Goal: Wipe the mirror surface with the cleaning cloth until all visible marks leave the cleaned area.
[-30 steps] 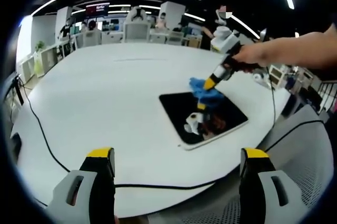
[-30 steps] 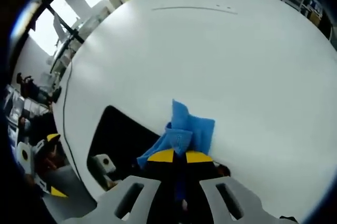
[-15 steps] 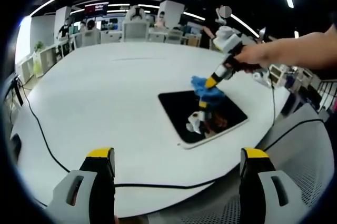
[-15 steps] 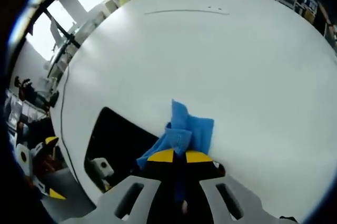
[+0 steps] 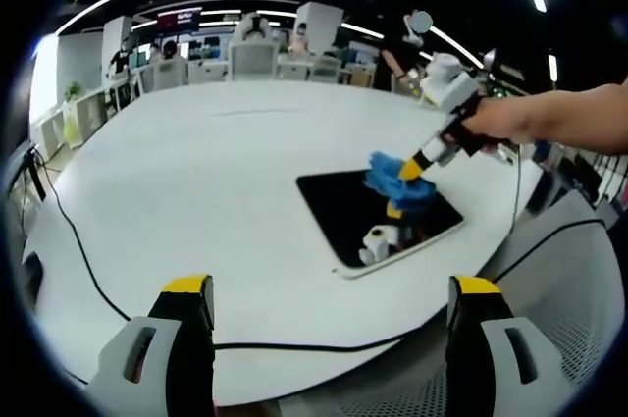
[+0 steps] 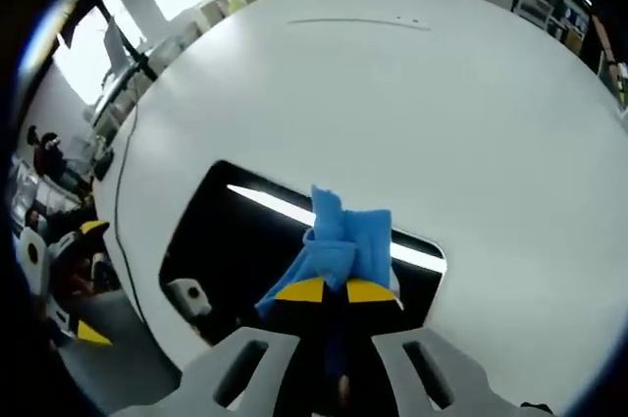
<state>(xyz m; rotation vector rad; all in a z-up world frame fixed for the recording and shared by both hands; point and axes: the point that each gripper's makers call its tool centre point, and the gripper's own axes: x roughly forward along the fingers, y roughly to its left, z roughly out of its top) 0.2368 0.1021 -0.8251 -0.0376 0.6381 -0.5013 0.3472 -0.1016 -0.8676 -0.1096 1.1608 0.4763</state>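
The dark rectangular glass mirror [image 5: 378, 216] lies flat on the round white table [image 5: 196, 191], blue cleaning cloth [image 6: 339, 245] clamped onto it by right gripper [image 6: 329, 291], left gripper [image 5: 329, 319] parked open, well short

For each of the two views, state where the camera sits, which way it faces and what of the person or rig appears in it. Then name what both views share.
Left gripper view: rides the left claw, held back and open, facing across the white table at the mirror; a hand shows.
Right gripper view: rides the right claw, tilted down over the mirror, shut on the blue cloth.
Shared: mirror, blue cloth, table, right claw.
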